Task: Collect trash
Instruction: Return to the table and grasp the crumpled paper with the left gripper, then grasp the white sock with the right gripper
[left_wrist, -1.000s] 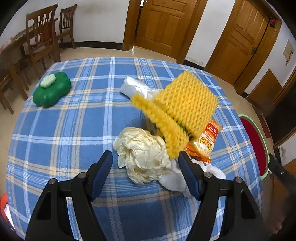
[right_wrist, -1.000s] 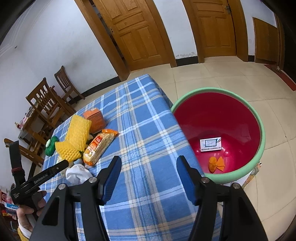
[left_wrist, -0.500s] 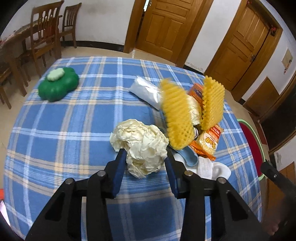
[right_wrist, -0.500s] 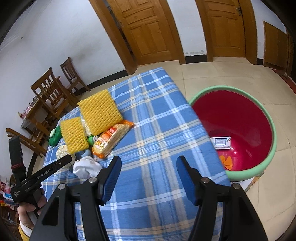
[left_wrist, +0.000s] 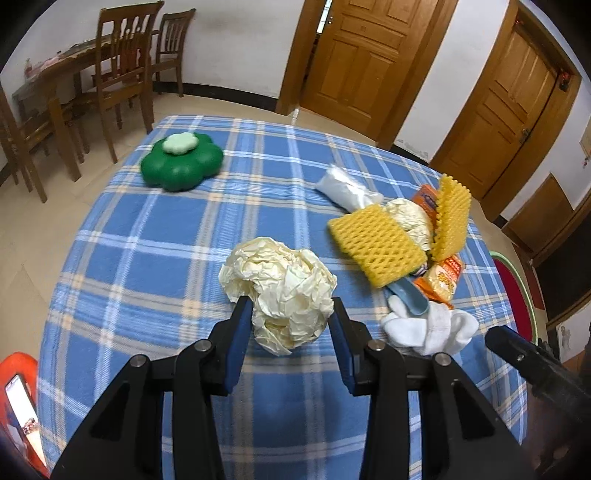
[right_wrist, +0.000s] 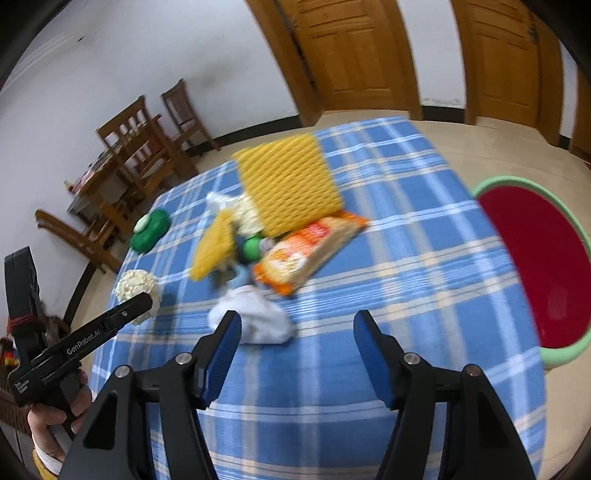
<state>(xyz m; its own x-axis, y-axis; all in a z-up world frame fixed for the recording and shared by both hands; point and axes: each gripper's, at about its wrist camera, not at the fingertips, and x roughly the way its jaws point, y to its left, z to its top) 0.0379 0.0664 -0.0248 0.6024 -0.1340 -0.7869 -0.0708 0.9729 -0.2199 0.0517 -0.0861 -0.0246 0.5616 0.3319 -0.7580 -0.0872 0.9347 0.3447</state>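
Left wrist: left tool (left_wrist: 290, 323) clamps one paper ball (left_wrist: 279, 293); right tool (right_wrist: 297, 341) apart.

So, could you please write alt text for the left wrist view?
The left gripper grips a crumpled paper ball on a blue plaid tablecloth. Yellow foam nets, a snack packet and a white sock lie right.

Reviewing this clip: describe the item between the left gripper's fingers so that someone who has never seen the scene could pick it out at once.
On the blue plaid tablecloth, look near the front edge, left of the trash pile with the two yellow foam nets. The crumpled cream paper ball sits apart there, clamped between the left gripper fingers. It is the only wrinkled, rounded, pale-yellow wad; the white socks beside it are smooth.
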